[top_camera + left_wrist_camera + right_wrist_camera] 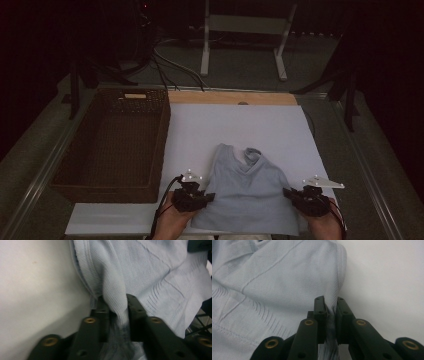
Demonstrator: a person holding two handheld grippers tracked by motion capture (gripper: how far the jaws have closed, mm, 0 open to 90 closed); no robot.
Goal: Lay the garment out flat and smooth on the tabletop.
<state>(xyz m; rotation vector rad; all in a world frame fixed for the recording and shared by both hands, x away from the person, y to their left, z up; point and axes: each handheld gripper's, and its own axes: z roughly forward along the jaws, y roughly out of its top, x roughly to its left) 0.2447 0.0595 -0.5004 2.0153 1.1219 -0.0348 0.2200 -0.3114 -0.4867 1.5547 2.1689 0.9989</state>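
A light blue knitted sleeveless top point(245, 192) lies on the white sheet point(240, 125) near the table's front edge, neckline pointing away. My left gripper point(209, 196) sits at the top's left edge, shut on a fold of the fabric point(117, 307) pinched between its jaws. My right gripper point(289, 192) sits at the top's right edge, shut on the fabric's ribbed edge point(331, 308). In the left gripper view the top point(155, 272) spreads to the right; in the right gripper view the top point(274, 282) spreads to the left.
A dark wicker basket point(117, 145) stands to the left of the white sheet. A wooden board edge point(230, 97) runs along the back. Beyond the table are a metal stand point(245, 30) and cables point(170, 62) on the floor.
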